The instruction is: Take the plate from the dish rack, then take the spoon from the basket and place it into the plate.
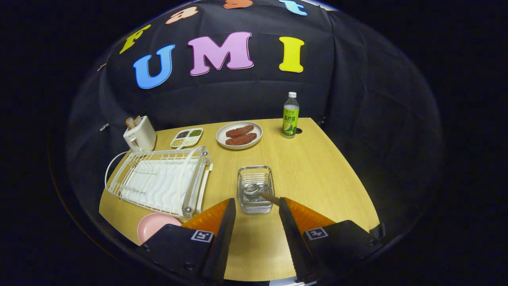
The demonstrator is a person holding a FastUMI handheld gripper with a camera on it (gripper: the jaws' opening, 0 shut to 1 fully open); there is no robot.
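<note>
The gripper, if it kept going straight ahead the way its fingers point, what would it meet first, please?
Most likely the wire basket just ahead of the open gripper, with the spoon lying in it, handle angled toward the right finger. Depth is hard to judge here, so whether it meets the rim or the spoon first is uncertain.

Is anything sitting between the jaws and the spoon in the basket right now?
Nothing visible does. The open gripper has only bare table between its jaws, and the wire basket sits just ahead with the spoon lying in it, handle angled toward the right jaw.
</note>
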